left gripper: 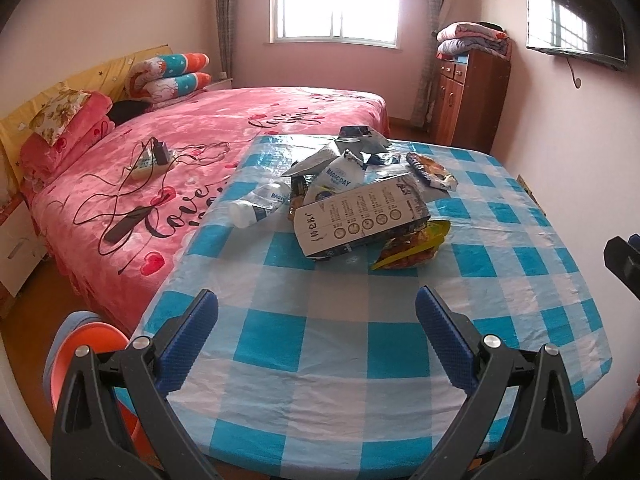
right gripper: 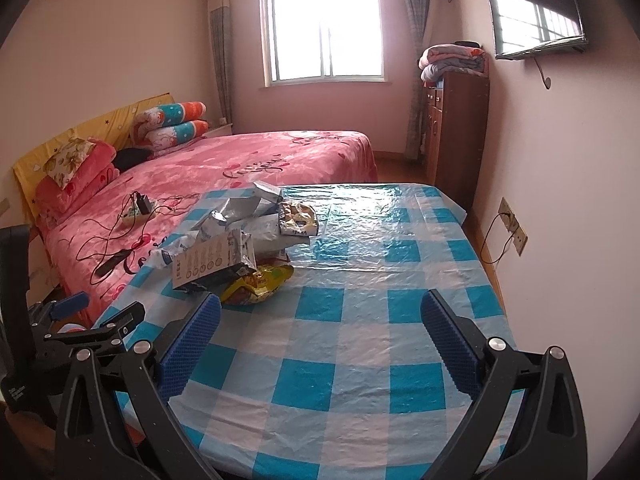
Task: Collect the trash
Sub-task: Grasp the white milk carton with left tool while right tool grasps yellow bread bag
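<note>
Setting: a bedroom, where a tabletop (left gripper: pixel 360 360) in a blue-and-white checked plastic cover stands just beside a bed (left gripper: pixel 200 152) with a pink spread.
Trash pile: wrappers, pouches and packets lie heaped on the far half of the tabletop, toward the bed-side edge.
Carton: a flattened printed carton (left gripper: pixel 360 216) rests tilted on the near face of the pile.
Yellow wrapper: a crumpled yellow-and-red snack bag (left gripper: pixel 412 252) sits under the carton's near corner, the closest piece to the grippers.
Bottle: a white plastic bottle (left gripper: pixel 260 204) lies on its side at the pile's bed-side edge.
Left gripper (left gripper: pixel 316 320): fingers spread wide and empty, held above the near tabletop, short of the pile.
Right gripper (right gripper: pixel 320 320): fingers likewise wide apart and empty, over the near tabletop, the pile ahead and to its left.
Bin: an orange bin (left gripper: pixel 92 344) with a blue rim stands on the floor off the tabletop's near bed-side corner.
Bed: a power strip (left gripper: pixel 148 164) and tangled black cables lie on the spread.
</note>
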`<state>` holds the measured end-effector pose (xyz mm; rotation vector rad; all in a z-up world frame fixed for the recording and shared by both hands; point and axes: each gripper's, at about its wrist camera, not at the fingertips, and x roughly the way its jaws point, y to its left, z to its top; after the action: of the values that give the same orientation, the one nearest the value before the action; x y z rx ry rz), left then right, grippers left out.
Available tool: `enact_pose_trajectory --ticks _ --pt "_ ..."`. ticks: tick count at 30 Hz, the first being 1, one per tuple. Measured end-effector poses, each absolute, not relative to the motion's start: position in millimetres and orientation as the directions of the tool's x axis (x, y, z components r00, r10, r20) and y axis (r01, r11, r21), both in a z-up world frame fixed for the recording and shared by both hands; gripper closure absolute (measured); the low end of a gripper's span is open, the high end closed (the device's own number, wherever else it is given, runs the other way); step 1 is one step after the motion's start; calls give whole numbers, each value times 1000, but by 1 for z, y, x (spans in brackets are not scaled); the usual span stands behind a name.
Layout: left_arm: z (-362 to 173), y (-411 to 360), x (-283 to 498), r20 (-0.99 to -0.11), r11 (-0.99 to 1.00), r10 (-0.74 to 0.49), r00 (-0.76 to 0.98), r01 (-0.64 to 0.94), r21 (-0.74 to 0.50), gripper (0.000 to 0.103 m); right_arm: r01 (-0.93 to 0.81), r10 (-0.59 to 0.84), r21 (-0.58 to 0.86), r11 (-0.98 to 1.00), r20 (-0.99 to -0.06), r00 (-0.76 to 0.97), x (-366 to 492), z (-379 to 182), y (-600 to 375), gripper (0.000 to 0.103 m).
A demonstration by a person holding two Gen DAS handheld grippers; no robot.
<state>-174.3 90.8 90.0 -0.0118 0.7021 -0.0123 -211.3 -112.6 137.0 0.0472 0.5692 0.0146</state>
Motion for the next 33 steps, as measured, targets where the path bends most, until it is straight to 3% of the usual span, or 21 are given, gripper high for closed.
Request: enact_pose_trajectory --ticks 23,33 --pt "68 89 -150 -689 1000 5 725 0 7 4 -34 83 91 995 -603 793 -171 102 -112 4" --pt "65 98 -136 -654 989 -126 746 148 -21 4 -102 254 262 960 -654 712 -145 77 -120 4"
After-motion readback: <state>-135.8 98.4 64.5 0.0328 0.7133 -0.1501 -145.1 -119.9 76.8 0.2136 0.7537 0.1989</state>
